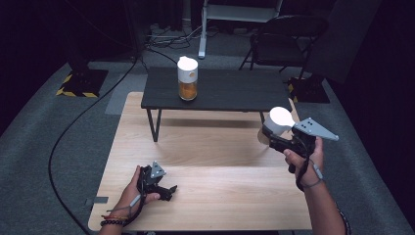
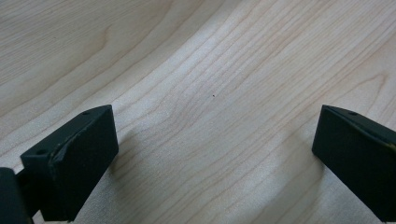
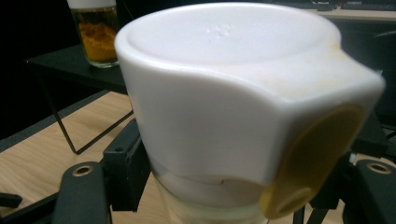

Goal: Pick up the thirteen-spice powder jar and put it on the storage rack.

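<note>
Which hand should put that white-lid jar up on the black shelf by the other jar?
Right. The right gripper already grips the white-lid jar near the black shelf; the left gripper rests open and empty on the wooden table.

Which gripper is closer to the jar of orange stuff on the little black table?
Right. The right gripper, holding a white-lidded jar, hangs just past the black table's right end from the orange-filled jar. The left gripper rests farther off, on the wooden table.
</note>
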`<act>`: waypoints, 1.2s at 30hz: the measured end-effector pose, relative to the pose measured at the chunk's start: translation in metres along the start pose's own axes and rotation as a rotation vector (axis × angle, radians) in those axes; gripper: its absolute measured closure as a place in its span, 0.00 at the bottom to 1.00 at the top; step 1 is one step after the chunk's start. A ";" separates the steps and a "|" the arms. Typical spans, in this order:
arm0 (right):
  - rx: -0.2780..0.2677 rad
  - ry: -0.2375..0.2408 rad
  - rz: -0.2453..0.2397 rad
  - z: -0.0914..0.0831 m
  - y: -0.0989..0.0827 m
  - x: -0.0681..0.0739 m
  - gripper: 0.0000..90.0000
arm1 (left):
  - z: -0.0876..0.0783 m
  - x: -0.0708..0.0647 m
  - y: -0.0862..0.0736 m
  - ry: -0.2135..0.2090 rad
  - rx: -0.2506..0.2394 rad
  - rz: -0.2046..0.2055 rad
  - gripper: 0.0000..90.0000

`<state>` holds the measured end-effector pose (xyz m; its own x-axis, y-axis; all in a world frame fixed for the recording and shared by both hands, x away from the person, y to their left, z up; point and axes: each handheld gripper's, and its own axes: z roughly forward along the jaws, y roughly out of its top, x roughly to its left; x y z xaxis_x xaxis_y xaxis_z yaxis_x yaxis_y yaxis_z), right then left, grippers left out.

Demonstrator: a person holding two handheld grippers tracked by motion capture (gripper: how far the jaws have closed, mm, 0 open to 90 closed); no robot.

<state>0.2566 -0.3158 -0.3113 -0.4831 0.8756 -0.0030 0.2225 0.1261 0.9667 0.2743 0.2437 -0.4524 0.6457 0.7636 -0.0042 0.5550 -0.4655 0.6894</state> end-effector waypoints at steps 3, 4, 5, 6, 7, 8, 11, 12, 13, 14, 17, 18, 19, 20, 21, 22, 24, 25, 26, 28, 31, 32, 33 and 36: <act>-0.004 -0.005 -0.004 0.002 0.009 0.001 0.33 | 0.000 0.000 0.000 0.000 0.000 0.000 0.00; -0.006 -0.006 -0.007 0.003 0.012 0.002 0.33 | 0.000 0.000 0.000 0.000 0.000 0.000 0.00; -0.006 -0.009 -0.007 0.004 0.015 0.002 0.33 | 0.000 0.000 0.000 0.000 0.000 0.000 0.00; -0.007 -0.011 -0.009 0.004 0.018 0.003 0.33 | 0.000 0.000 0.000 0.000 0.000 0.000 0.01; -0.007 -0.011 -0.009 0.004 0.018 0.003 0.33 | 0.000 0.000 0.000 0.000 0.000 0.000 0.00; -0.010 -0.014 -0.012 0.005 0.025 0.004 0.33 | 0.000 0.000 0.000 0.000 0.000 0.000 0.01; -0.015 -0.023 -0.014 0.008 0.034 0.006 0.33 | 0.000 0.000 0.000 0.000 0.000 0.000 0.00; -0.016 -0.025 -0.016 0.009 0.037 0.006 0.33 | 0.000 0.000 0.000 0.000 0.000 0.000 0.00; -0.016 -0.028 -0.019 0.010 0.039 0.006 0.33 | 0.000 0.000 0.000 0.000 0.000 0.001 0.01; -0.015 -0.032 -0.021 0.011 0.042 0.007 0.33 | 0.000 0.000 0.000 0.000 0.000 0.000 0.00; -0.012 -0.031 -0.014 0.014 0.047 0.006 0.33 | 0.000 0.000 0.000 0.000 0.000 0.000 0.00; -0.012 -0.031 -0.011 0.015 0.049 0.006 0.33 | 0.000 0.000 0.000 0.000 0.000 0.000 0.01; -0.012 -0.035 -0.013 0.017 0.052 0.007 0.33 | 0.000 0.000 0.000 0.000 0.000 0.000 0.01; -0.012 -0.041 -0.019 0.018 0.055 0.008 0.33 | 0.000 0.000 0.000 0.000 0.000 0.000 0.01; -0.013 -0.043 -0.021 0.020 0.057 0.009 0.33 | 0.000 0.000 0.000 0.000 0.000 0.000 0.00; -0.015 -0.044 -0.025 0.021 0.060 0.010 0.33 | 0.000 0.000 0.000 0.000 0.000 0.000 0.00; -0.018 -0.045 -0.028 0.026 0.064 0.009 0.33 | 0.000 0.000 0.000 0.000 0.000 0.000 0.00; -0.023 -0.042 -0.028 0.028 0.065 0.008 0.33 | 0.000 0.000 0.000 0.000 0.000 0.000 0.00; -0.026 -0.039 -0.022 0.031 0.067 0.007 0.33 | 0.000 0.000 0.000 0.000 0.000 0.000 0.01; -0.023 -0.050 -0.019 0.036 0.070 0.007 0.33 | 0.000 0.000 0.000 0.000 0.000 0.000 0.01; -0.026 -0.056 -0.017 0.047 0.073 0.005 0.33 | 0.000 0.000 0.000 0.000 0.000 0.000 0.01; -0.024 -0.059 -0.014 0.050 0.074 0.004 0.33 | 0.000 0.000 0.000 0.000 0.000 0.000 0.00; -0.024 -0.061 -0.011 0.054 0.075 0.003 0.33 | 0.000 0.000 0.000 0.000 0.000 0.000 0.01; -0.033 -0.071 -0.001 0.062 0.078 0.000 0.33 | 0.000 0.000 0.000 0.000 0.000 0.000 0.00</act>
<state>0.3270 -0.2772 -0.2520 -0.4219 0.9064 -0.0205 0.1932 0.1120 0.9747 0.2742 0.2436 -0.4523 0.6455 0.7638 -0.0038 0.5550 -0.4656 0.6893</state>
